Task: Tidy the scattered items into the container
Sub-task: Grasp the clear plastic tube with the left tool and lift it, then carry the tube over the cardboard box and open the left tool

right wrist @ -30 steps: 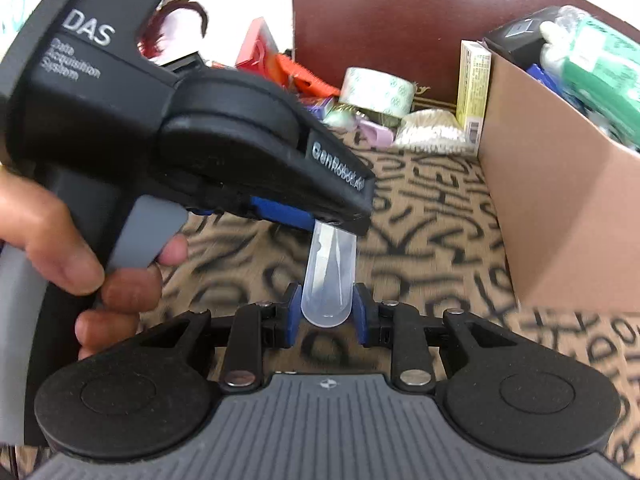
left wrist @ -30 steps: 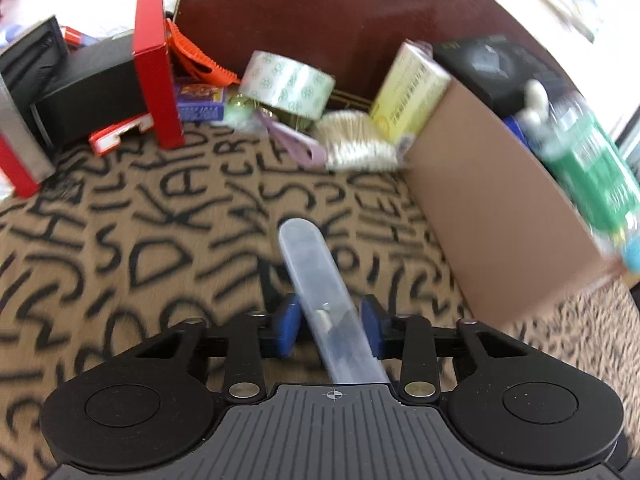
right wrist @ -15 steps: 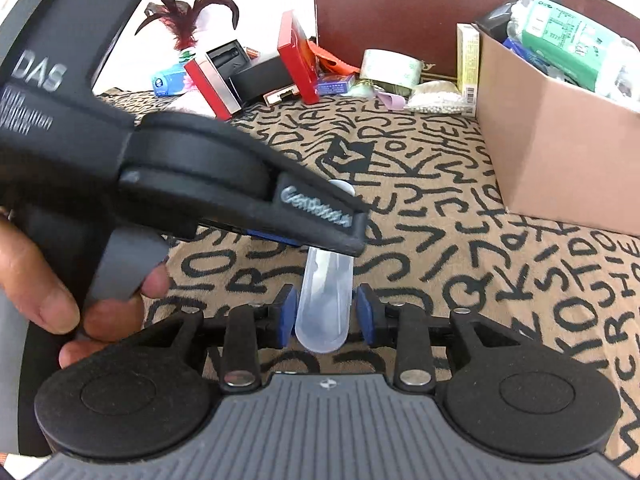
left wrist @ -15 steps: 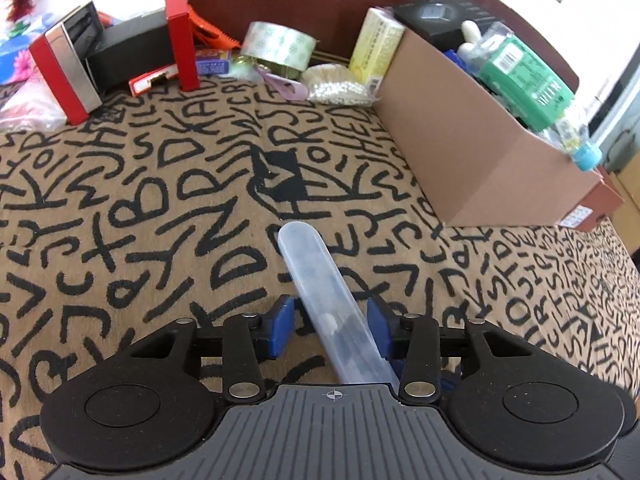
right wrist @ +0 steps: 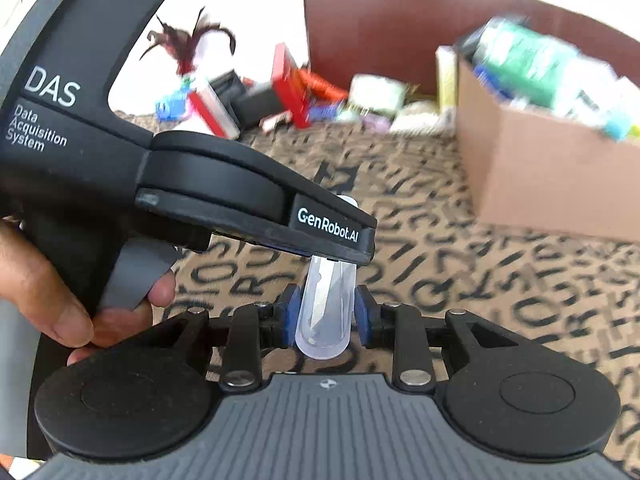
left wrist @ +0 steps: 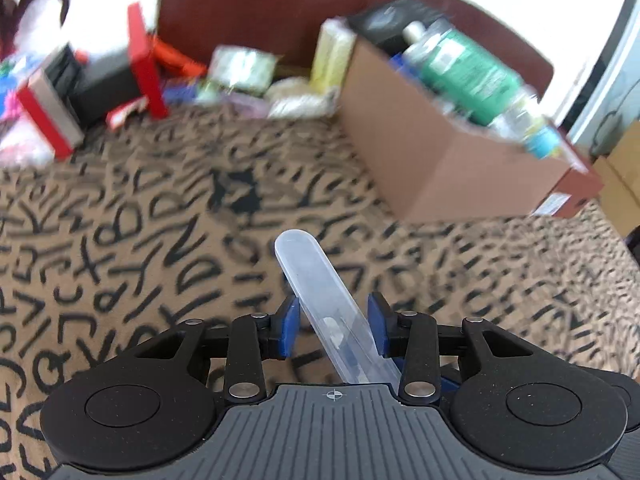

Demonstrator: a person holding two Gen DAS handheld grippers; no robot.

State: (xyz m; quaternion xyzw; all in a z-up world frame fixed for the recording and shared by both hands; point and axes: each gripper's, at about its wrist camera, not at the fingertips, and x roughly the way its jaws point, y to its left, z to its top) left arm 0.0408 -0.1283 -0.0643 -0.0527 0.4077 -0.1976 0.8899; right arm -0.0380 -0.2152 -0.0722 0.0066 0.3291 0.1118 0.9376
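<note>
A clear plastic tube-shaped case with a small item inside runs between both grippers, above the patterned cloth. My left gripper has its blue pads a little apart from the case sides. My right gripper is shut on the other end of the case. The left gripper's black body crosses the right wrist view just above the case. The cardboard box holding a green bottle and other items stands at the right, and also shows in the right wrist view.
Scattered items lie along the far edge: red boxes, a black box, a tape roll, a yellow-green carton, a white bead bag. A dark red headboard rises behind. Another cardboard box sits far right.
Both grippers have pulled back and up from the far clutter with the case. The left pads have spread slightly wider around the case.
</note>
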